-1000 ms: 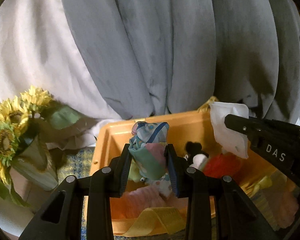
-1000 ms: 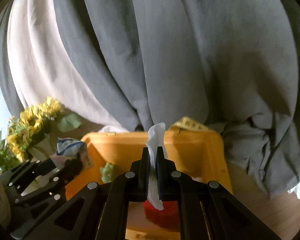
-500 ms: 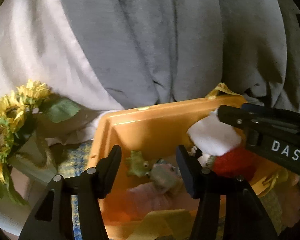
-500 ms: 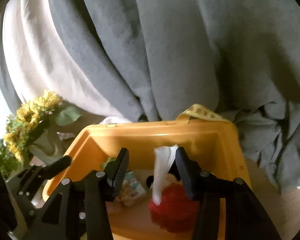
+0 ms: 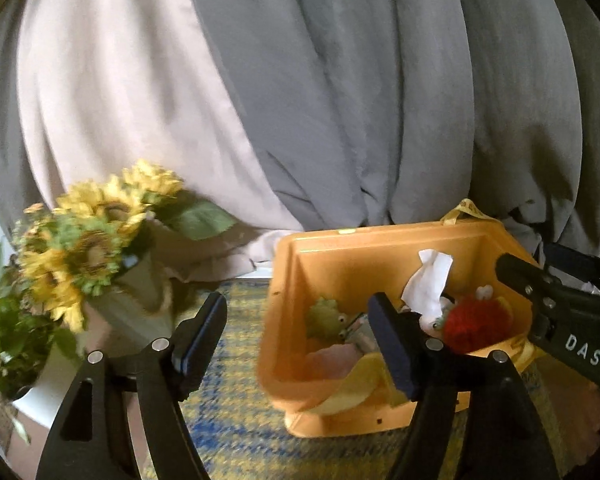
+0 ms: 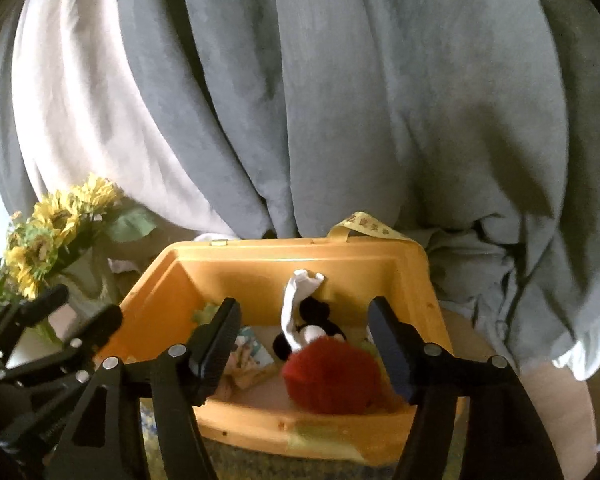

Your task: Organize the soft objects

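An orange plastic bin (image 5: 380, 252) (image 6: 300, 256) holds soft things: a white cloth (image 5: 428, 284) (image 6: 300, 304) standing up, a red fuzzy toy (image 5: 476, 324) (image 6: 332, 376), a green frog toy (image 5: 324, 316), a black-and-white plush (image 6: 320, 324) and a patterned cloth (image 6: 252, 352). My left gripper (image 5: 296, 344) is open and empty, in front of the bin's left wall. My right gripper (image 6: 300, 344) is open and empty above the bin's near edge; it also shows in the left wrist view (image 5: 556, 304).
A vase of sunflowers (image 5: 96, 240) (image 6: 52, 236) stands left of the bin. Grey and pale curtains (image 5: 340, 100) hang close behind. A blue-yellow woven mat (image 5: 236, 420) lies under the bin. A yellow strap (image 6: 364, 224) pokes up behind the bin.
Both grippers have opened and dropped their loads into the bin: the left its patterned cloth, the right the white cloth. Both have pulled back; the left has swung to the left.
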{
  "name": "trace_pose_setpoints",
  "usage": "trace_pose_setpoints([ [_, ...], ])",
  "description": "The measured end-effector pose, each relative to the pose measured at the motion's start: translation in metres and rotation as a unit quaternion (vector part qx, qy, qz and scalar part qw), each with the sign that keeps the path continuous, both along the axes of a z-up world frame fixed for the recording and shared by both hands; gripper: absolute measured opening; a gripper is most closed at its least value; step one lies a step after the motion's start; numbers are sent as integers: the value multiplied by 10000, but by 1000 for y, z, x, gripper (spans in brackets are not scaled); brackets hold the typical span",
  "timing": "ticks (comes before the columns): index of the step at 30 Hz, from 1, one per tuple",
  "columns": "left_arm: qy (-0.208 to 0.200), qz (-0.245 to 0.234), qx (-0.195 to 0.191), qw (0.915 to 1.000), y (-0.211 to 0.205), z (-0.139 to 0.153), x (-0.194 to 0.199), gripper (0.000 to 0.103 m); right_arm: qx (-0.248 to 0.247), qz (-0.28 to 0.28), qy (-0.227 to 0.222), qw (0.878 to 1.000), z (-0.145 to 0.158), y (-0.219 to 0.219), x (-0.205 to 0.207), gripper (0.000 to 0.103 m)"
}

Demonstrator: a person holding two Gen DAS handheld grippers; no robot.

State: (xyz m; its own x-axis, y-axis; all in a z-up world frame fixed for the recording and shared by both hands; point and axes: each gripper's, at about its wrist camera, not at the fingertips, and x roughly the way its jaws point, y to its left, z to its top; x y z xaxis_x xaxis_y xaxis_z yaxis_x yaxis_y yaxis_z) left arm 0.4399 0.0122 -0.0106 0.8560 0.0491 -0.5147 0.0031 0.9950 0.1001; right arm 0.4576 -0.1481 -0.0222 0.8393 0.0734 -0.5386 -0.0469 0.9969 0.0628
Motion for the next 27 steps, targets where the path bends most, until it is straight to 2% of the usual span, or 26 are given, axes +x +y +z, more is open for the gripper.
trace_pose_setpoints([
  [3, -75, 109, -56, 9999, 7, 8, -18, 84, -112, -105, -82, 9998, 5, 3, -18, 75],
  [5, -135, 140, -62, 9998, 11, 13, -30, 87, -143, -158, -128, 9997, 9, 5, -28, 79],
  [10, -311, 136, 112, 9994, 20, 22, -62, 99, -209, -238, -300, 9990, 18, 15, -60, 88],
  [12, -367, 99, 176, 9991, 25, 24, -75, 102, -247, -296, -312, 9988, 19, 20, -74, 89],
  [27, -672, -641, 184, 9955, 57, 39, -166, 103, -251, -1020, -608, 9926, 33, 52, -191, 94],
])
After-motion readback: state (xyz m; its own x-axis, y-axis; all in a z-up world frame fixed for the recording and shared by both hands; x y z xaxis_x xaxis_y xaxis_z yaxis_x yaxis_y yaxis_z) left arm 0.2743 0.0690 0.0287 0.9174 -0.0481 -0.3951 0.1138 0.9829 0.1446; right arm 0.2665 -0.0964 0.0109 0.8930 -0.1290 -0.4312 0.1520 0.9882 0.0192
